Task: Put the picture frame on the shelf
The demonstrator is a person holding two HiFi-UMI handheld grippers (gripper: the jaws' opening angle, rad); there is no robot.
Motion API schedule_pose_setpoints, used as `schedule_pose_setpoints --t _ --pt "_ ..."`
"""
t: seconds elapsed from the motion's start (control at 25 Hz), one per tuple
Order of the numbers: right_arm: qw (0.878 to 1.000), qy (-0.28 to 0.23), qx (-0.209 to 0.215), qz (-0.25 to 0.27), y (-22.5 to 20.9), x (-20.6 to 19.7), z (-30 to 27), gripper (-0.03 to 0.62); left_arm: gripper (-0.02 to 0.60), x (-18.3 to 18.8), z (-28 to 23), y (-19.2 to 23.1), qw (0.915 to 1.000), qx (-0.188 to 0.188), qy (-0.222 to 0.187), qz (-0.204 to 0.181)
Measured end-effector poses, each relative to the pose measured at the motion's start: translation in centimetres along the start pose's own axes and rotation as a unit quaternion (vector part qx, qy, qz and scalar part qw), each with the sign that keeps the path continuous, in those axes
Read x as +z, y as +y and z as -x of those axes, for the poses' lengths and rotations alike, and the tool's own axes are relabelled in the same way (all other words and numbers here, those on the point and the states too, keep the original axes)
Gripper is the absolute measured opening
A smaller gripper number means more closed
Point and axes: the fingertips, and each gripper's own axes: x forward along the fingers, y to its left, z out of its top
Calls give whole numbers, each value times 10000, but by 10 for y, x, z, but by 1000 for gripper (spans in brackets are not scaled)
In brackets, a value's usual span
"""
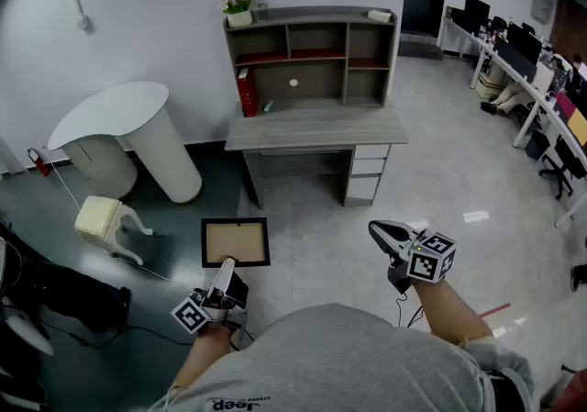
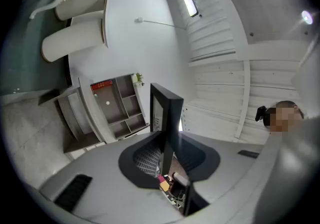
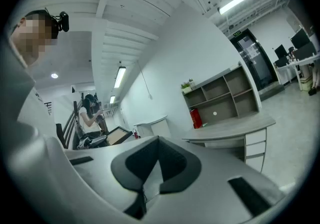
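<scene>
Left tongs (image 1: pixel 224 267) are clamped on the picture frame (image 1: pixel 236 242) at its near edge, held out well short of the shelf (image 1: pixel 312 45). Right tongs (image 1: pixel 383 236) are together, empty. I'm mid-carry, I reckon; next I close in and lift it above the worktop (image 1: pixel 316 130).

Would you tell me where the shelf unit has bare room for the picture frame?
The shelf top is bare between the potted plant and the white item at its ends. The desk surface is free right of the red box; that left corner is crowded.
</scene>
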Motion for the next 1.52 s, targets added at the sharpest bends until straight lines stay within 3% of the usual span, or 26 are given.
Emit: schedule_pose_setpoints --t 0.92,1.52 --pt "9999 -13 -81 82 -27 5 8 12 91 -20 -37 11 9997 16 210 82" --pt "9991 263 164 291 -124 20 109 15 91 -134 -135 -8 9998 30 52 201"
